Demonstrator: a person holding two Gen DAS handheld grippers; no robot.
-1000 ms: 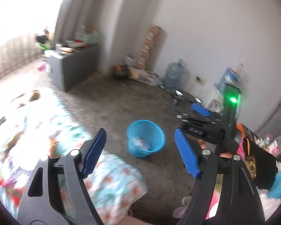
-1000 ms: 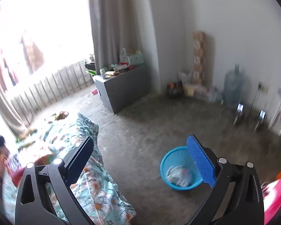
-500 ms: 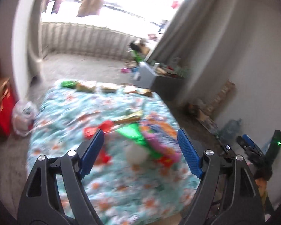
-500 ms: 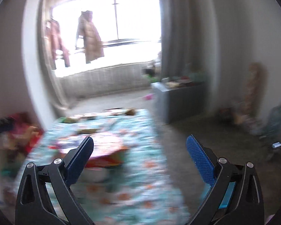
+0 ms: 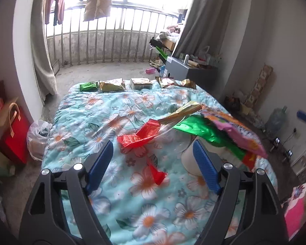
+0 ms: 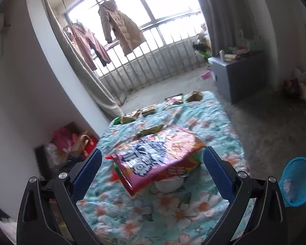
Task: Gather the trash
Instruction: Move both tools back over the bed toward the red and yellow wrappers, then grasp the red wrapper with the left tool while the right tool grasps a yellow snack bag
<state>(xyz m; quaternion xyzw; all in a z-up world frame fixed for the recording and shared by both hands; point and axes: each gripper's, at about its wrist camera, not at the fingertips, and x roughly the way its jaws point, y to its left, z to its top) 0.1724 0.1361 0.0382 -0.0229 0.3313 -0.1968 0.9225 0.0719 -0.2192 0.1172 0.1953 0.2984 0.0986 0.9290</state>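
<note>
The left gripper (image 5: 153,159) stands with its blue-padded jaws wide apart and nothing between them, hanging above the floral turquoise quilt (image 5: 116,110); the right gripper (image 6: 152,169) is likewise spread and empty. A second ago both cameras looked across the bare floor at the round blue mesh waste basket (image 6: 297,185); they have since swung round to the bed, so I judge that one drop is finished and the hands are coming back for the next piece of trash. Just beyond the left jaws lie a small red wrapper scrap (image 5: 158,173) and a crumpled red foil wrapper (image 5: 140,135), both flat on the quilt and clear of each other. To their right a white cylindrical tub (image 5: 190,159) carries a loose pile: a green foil wrapper (image 5: 204,130), a gold wrapper (image 5: 183,110) and a large pink snack bag (image 6: 157,159), which sits right ahead of the right jaws and overhangs the tub. A row of green and gold snack packets (image 5: 112,84) lines the quilt's far edge, well apart from both grippers. The quilt around the red scraps is open, giving an easy approach from above; the pile looks unsteady and could slide if nudged. The basket stands on the floor off the bed's right side, with clear floor between.
</note>
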